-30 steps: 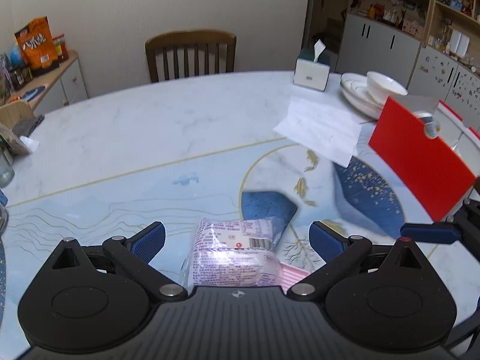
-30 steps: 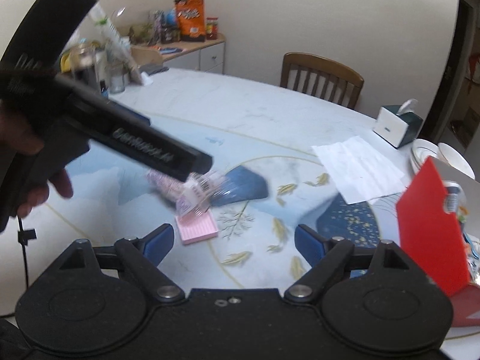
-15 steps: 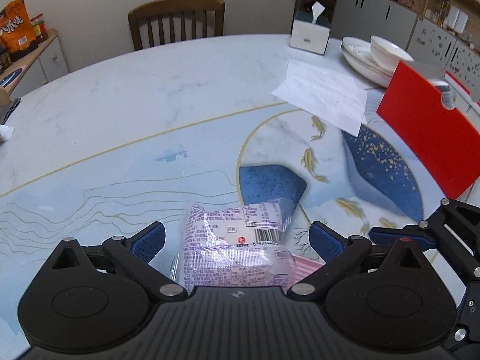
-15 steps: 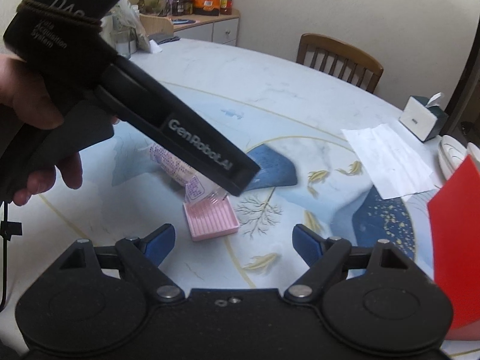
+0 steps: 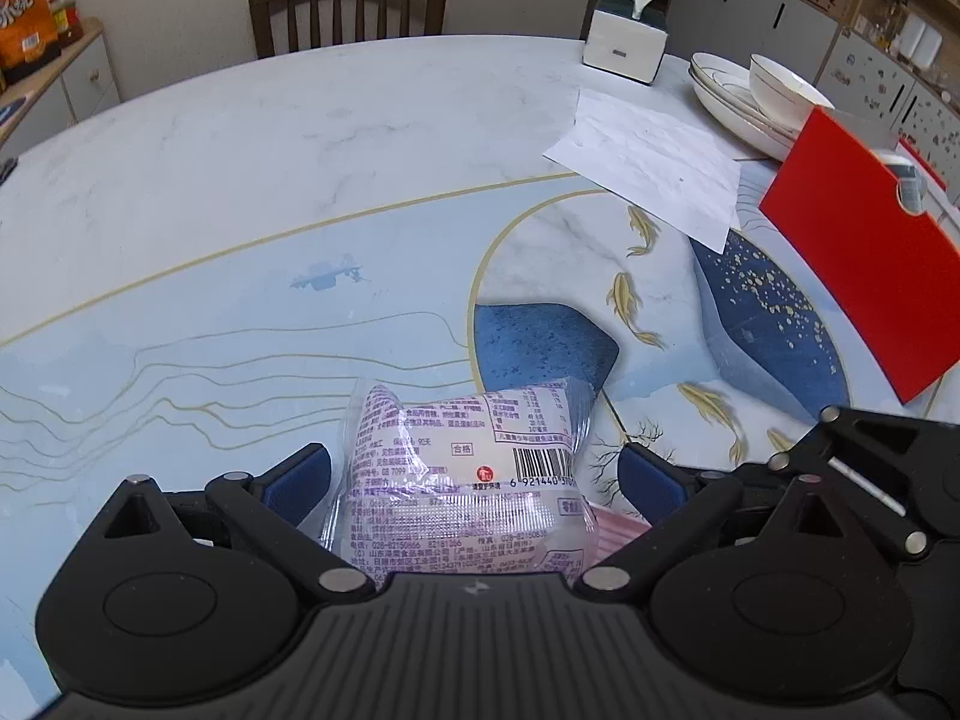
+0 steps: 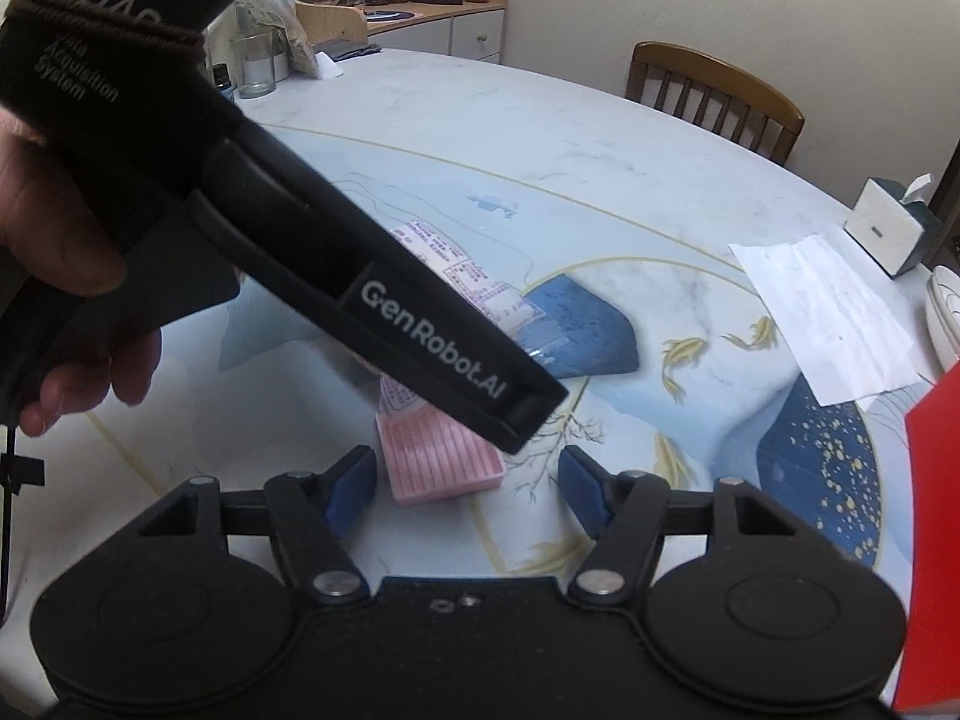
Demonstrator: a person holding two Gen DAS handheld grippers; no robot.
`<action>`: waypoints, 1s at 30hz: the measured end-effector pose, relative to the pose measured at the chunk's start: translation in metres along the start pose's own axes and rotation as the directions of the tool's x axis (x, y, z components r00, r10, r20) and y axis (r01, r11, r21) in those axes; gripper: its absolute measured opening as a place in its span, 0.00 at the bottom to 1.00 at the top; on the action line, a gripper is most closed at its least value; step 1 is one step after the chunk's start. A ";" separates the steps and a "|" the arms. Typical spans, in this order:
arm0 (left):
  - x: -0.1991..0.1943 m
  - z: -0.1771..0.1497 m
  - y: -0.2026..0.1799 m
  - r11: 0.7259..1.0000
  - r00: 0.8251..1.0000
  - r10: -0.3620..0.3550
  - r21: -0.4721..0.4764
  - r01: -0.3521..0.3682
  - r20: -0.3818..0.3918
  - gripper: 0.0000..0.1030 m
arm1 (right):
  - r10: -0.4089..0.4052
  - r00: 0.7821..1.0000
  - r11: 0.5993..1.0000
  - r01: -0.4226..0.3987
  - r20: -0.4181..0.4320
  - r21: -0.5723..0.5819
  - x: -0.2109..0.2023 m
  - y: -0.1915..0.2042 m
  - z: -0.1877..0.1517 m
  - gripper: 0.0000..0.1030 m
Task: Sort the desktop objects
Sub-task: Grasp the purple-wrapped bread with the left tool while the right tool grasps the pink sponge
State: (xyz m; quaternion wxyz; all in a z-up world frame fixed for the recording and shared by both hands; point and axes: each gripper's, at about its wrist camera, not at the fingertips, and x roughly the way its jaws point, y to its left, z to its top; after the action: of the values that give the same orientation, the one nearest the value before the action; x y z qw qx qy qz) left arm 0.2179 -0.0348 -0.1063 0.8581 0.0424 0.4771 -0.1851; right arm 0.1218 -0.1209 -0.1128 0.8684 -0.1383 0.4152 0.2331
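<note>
A purple and white snack packet (image 5: pixel 465 480) lies on the table between the open fingers of my left gripper (image 5: pixel 474 471); the pads stand apart from its sides. A pink ridged pad (image 6: pixel 438 447) lies partly under the packet and shows at its right in the left wrist view (image 5: pixel 612 531). My right gripper (image 6: pixel 468 483) is open and empty, just in front of the pink pad. The left gripper's black body (image 6: pixel 336 276) crosses the right wrist view and hides most of the packet (image 6: pixel 468 276) there.
A red box (image 5: pixel 864 276) stands at the right. A white paper sheet (image 5: pixel 654 165), a tissue box (image 5: pixel 627 39) and stacked bowls and plates (image 5: pixel 756 96) lie beyond. A glass (image 6: pixel 255 66) and jars stand at the far left. A wooden chair (image 5: pixel 348 3) is behind the table.
Both grippers have moved lower and closer to the packet and pink pad. My right gripper has come in beside the left. Both stay open.
</note>
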 end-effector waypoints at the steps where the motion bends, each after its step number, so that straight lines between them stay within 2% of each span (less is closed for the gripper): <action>1: 0.000 0.000 0.000 1.000 1.000 0.001 -0.001 -0.001 0.003 0.99 | 0.009 1.000 1.000 -0.009 0.000 0.003 0.001 0.000 0.001 0.60; 4: 0.000 0.000 0.001 1.000 1.000 0.004 -0.002 -0.004 0.009 0.94 | 0.017 1.000 1.000 -0.017 -0.001 0.003 0.002 -0.001 0.004 0.59; 6: 0.000 0.000 0.002 1.000 1.000 -0.004 -0.010 0.004 0.008 0.87 | 0.026 1.000 1.000 -0.026 -0.002 0.008 0.003 -0.002 0.005 0.57; 10: -0.002 0.000 0.005 1.000 1.000 -0.013 -0.028 0.013 0.014 0.83 | 0.049 0.999 0.999 -0.049 -0.008 0.021 0.005 -0.003 0.007 0.57; 11: -0.003 0.000 0.006 0.999 1.000 -0.013 -0.033 0.013 0.016 0.76 | 0.058 0.998 0.998 -0.058 -0.010 0.030 0.006 -0.005 0.007 0.57; 15: -0.005 -0.001 0.006 0.999 1.000 -0.011 -0.045 0.012 0.018 0.69 | 0.065 0.998 0.998 -0.064 -0.011 0.029 0.005 -0.006 0.008 0.55; 19: -0.008 -0.002 0.006 0.998 1.000 -0.015 -0.060 0.016 0.022 0.66 | 0.071 0.997 0.997 -0.070 -0.011 0.027 0.003 -0.008 0.007 0.44; 30: -0.023 -0.008 -0.005 0.997 0.998 -0.040 -0.060 0.042 0.043 0.62 | 0.047 0.998 0.998 -0.046 -0.030 0.035 -0.010 -0.020 -0.007 0.43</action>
State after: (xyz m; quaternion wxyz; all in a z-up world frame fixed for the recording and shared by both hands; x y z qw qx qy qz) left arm 0.1988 -0.0315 -0.0905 0.8647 0.0025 0.4654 -0.1889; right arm 0.1219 -0.1435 -0.1082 0.8586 -0.1173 0.4353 0.2439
